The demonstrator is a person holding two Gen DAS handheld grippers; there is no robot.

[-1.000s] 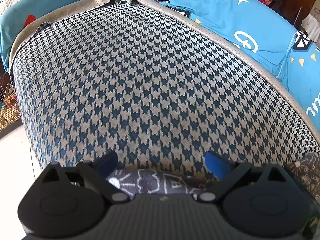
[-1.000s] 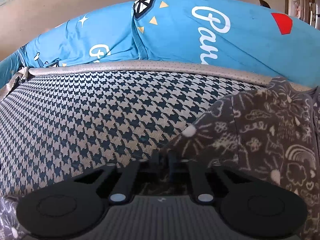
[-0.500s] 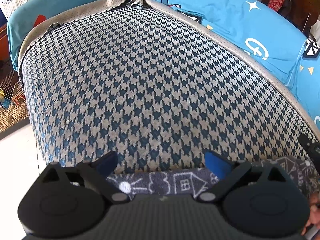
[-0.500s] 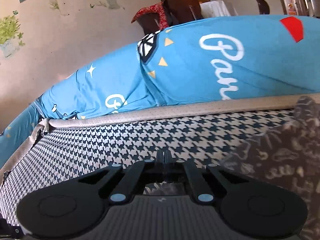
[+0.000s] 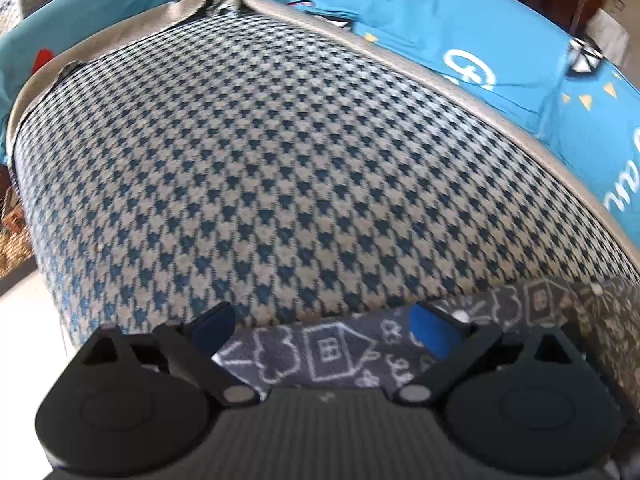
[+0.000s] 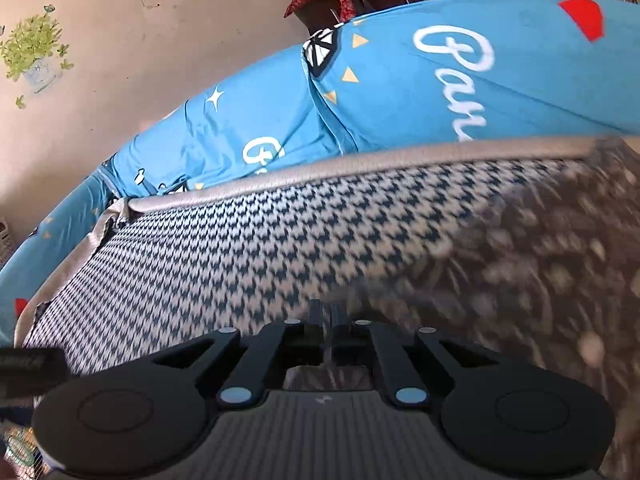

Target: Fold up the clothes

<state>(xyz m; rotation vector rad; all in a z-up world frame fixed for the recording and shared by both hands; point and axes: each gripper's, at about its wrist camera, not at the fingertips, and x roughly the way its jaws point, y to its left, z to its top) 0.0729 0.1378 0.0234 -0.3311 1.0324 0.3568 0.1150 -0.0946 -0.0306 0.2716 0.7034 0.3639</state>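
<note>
Two blue cushions behind houndstooth seat; right gripper clamped on garment; left gripper apart; wall stickers right view only.

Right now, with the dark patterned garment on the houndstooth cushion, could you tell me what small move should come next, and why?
Probably close the left gripper on the garment. Its blue fingers stand wide apart with the cloth edge lying between them, unpinched, while the right gripper looks shut on the same garment. Both edges likely need holding before the fold over the cushion.
</note>
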